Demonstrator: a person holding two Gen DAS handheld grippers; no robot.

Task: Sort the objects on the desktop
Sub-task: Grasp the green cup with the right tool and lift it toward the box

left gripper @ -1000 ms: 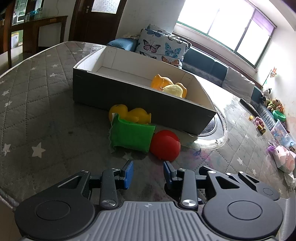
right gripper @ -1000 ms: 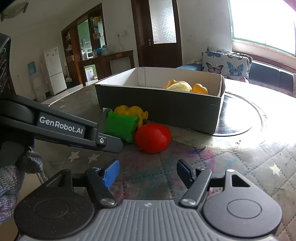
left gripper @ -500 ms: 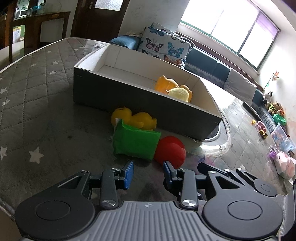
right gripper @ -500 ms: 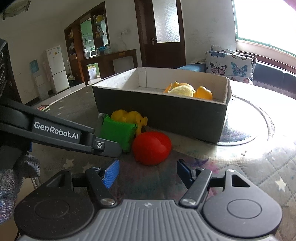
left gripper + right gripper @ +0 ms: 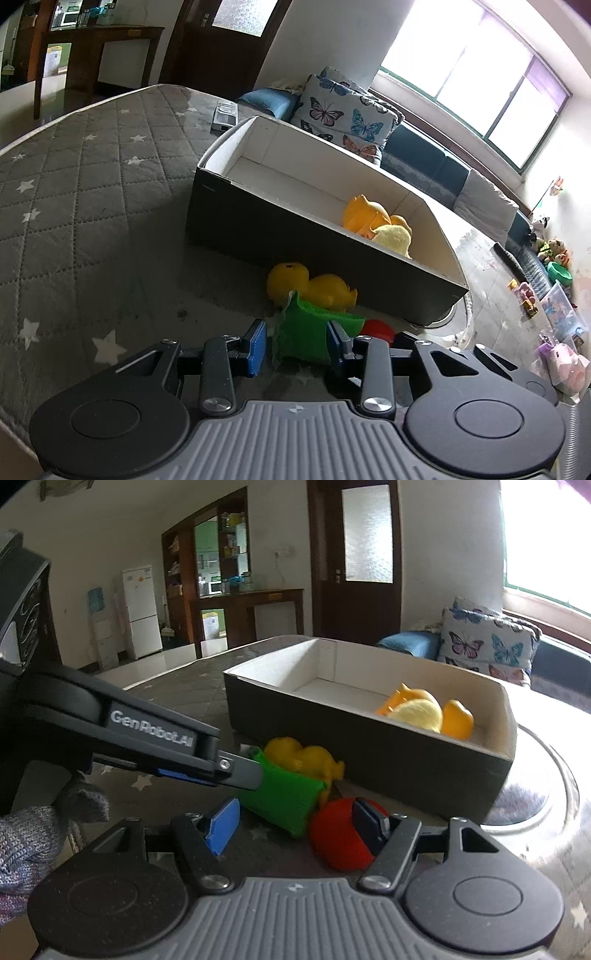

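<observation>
Sorting is partly done. The cardboard box [image 5: 258, 225] already holds an orange toy [image 5: 364, 216] and a pale yellow plush [image 5: 393, 238]. Three items are left on the desk [image 5: 92, 221], just in front of the box: yellow rubber duck [image 5: 310, 286], green pouch [image 5: 306, 336], red ball [image 5: 338, 843].

My left claw [image 5: 295, 345] is wide, with its pads either side of the green pouch and not yet closed on it. My right claw [image 5: 295, 825] is also wide, one finger against the red ball, holding nothing. Likely next: the pouch goes into the box.
</observation>
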